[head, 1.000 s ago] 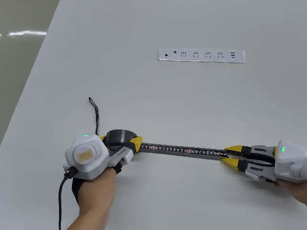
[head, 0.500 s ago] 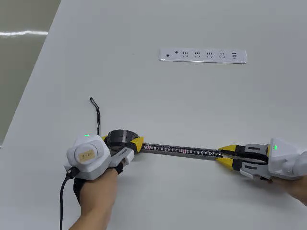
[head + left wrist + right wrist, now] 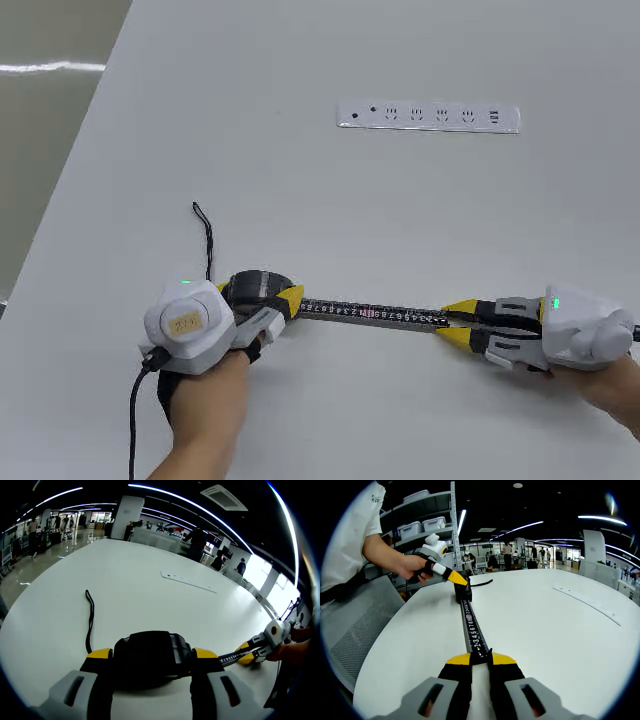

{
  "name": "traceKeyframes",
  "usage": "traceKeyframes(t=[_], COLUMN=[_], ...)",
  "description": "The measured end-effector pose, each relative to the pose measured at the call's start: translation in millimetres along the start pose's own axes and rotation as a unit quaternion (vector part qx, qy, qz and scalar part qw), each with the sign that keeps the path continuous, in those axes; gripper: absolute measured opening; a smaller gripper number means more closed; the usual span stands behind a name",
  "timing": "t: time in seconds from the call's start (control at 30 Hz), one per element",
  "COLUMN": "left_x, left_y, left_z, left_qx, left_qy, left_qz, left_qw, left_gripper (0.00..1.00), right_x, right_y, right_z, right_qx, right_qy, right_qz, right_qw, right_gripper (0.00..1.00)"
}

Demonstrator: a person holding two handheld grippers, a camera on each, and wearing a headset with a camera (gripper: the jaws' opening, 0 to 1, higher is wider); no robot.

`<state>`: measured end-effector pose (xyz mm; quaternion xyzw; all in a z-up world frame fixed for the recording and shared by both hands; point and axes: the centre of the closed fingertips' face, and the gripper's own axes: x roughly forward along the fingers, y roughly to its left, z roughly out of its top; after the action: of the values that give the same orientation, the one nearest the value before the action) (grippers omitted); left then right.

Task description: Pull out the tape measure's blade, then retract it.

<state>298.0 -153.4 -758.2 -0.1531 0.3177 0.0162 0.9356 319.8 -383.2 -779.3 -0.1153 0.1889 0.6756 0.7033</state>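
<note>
The black tape measure case (image 3: 256, 289) lies on the white table, and my left gripper (image 3: 278, 301) is shut on it; the case (image 3: 150, 656) sits between yellow-tipped jaws in the left gripper view. Its black blade (image 3: 370, 314) runs right along the table to my right gripper (image 3: 447, 322), which is shut on the blade's end. In the right gripper view the blade (image 3: 471, 628) stretches from the jaws to the case (image 3: 464, 593) held by the other gripper. A black wrist strap (image 3: 206, 238) trails from the case.
A white power strip (image 3: 428, 116) lies flat further back on the table. The table's left edge (image 3: 70, 180) drops to a glossy floor. Shelving with bins and people stand in the background of the gripper views.
My right gripper has moved left toward the case with the blade's end, so the exposed blade is shorter. The left gripper and the case have stayed in place.
</note>
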Motion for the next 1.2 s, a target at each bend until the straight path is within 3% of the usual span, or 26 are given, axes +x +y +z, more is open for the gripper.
traceKeyframes(t=[0.53,1.2], left_x=[0.1,0.1], left_y=[0.2,0.1], left_z=[0.3,0.2], left_qx=[-0.001,-0.002], left_qy=[-0.001,0.000], left_qz=[-0.001,0.001], left_qw=[1.0000,1.0000], left_gripper=[0.59,0.59], right_x=[8.4,39.5], right_y=[-1.3,4.9], right_z=[-2.1,11.2], right_qx=[0.004,-0.004], right_qy=[-0.001,-0.002], right_qz=[-0.003,0.012], right_qw=[1.0000,0.9999], right_gripper=[0.11,0.11])
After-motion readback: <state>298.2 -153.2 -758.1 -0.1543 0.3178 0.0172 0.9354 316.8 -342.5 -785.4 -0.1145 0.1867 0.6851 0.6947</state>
